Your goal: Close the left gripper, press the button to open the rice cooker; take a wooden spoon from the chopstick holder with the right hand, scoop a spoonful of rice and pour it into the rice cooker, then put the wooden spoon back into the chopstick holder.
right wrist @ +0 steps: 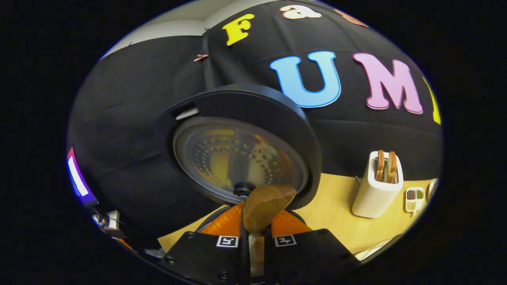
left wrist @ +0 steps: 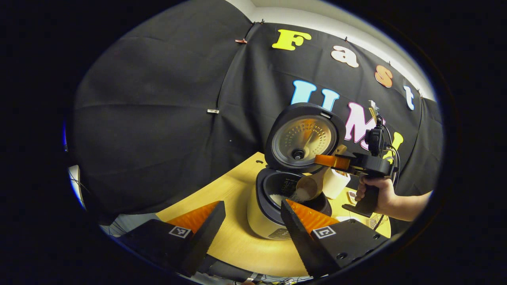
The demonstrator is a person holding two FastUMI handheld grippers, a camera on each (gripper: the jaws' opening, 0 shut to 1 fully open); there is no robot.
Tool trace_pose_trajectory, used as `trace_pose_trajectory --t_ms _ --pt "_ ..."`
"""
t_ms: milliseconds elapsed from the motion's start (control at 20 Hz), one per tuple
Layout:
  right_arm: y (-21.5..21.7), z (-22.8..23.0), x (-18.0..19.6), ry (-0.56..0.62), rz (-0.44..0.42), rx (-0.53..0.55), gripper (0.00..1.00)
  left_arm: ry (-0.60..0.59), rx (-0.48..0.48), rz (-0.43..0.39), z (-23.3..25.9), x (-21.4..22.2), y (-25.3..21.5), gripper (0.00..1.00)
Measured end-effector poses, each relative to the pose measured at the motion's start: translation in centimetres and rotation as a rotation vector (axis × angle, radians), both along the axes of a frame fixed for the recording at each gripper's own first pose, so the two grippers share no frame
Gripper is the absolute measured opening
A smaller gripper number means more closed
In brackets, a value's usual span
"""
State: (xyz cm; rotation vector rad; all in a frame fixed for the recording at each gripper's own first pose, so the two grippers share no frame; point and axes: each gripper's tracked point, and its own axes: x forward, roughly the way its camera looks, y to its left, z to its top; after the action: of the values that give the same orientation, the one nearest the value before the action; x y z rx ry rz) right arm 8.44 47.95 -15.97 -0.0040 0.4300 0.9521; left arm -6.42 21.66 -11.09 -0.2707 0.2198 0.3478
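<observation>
Wooden spoon handle hidden between right tool fingers.

The left gripper view looks from low at the bench edge, forward and slightly up at the open rice cooker, a little way off, with the right gripper beyond it. The right gripper view sits very near the cooker, tilted up at its raised lid. Both views share the lid, bench and wooden spoon.
</observation>
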Motion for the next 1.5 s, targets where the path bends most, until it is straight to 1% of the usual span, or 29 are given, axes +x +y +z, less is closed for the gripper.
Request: trace_pose_trajectory --t_ms 100,250,300,350,450,550,600,650,700,750,950,1050,1150,1300,1350,1500 --pt "0.2 -0.6 -1.3 -0.073 0.093 -0.062 0.18 0.001 0.005 -0.002 0.1 0.1 -0.1 0.96" --pt "0.3 -1.4 -2.5 -0.135 0.18 -0.11 0.18 -0.004 0.005 -0.001 0.3 0.1 -0.2 0.96" --pt "0.4 -1.3 -2.7 -0.166 0.195 -0.12 0.18 -0.004 0.004 0.0 0.0 0.0 -0.2 0.92" --pt "0.5 -1.3 -2.8 -0.185 0.212 -0.12 0.18 -0.005 0.002 0.0 0.1 0.0 -0.3 0.96" --pt "0.4 -1.4 -3.7 -0.207 0.238 -0.127 0.18 -0.005 0.002 -0.003 0.1 0.3 -0.5 0.96" --pt "0.3 -1.4 -4.4 -0.177 0.238 -0.125 0.18 -0.003 0.008 -0.008 0.2 0.3 -0.7 0.96" --pt "0.1 -1.2 -4.1 -0.154 0.22 -0.112 0.18 -0.003 0.015 -0.01 0.2 0.3 -0.8 0.96" --pt "0.0 -0.6 -3.4 -0.132 0.194 -0.089 0.14 -0.004 0.021 -0.014 0.3 0.3 -1.0 0.96" --pt "-0.3 0.2 -2.7 -0.106 0.161 -0.055 0.18 -0.009 0.026 -0.021 0.4 0.4 -1.3 0.92" --pt "-0.7 0.8 -2.0 -0.069 0.123 -0.026 0.18 -0.014 0.025 -0.031 0.4 0.5 -1.7 0.95" --pt "-3.8 3.8 1.7 0.107 -0.067 0.123 0.18 -0.008 0.011 -0.063 -0.4 1.1 -3.5 0.96" --pt "-6.5 5.6 3.4 0.169 -0.152 0.203 0.18 -0.009 0.001 -0.082 -0.7 1.6 -4.5 0.96" --pt "-10.3 6.9 5.7 0.213 -0.252 0.267 0.18 -0.005 -0.011 -0.092 -1.2 2.0 -5.2 0.96" --pt "-17.3 7.7 9.1 0.266 -0.415 0.345 0.18 -0.017 -0.02 -0.123 -0.8 2.7 -7.1 0.95" --pt "-19.7 7.6 9.8 0.265 -0.471 0.355 0.18 -0.018 -0.017 -0.135 -0.6 2.9 -7.6 0.95" --pt "-28.7 7.8 12.8 0.246 -0.641 0.38 0.18 -0.019 -0.001 -0.167 -0.2 3.8 -9.4 0.96"
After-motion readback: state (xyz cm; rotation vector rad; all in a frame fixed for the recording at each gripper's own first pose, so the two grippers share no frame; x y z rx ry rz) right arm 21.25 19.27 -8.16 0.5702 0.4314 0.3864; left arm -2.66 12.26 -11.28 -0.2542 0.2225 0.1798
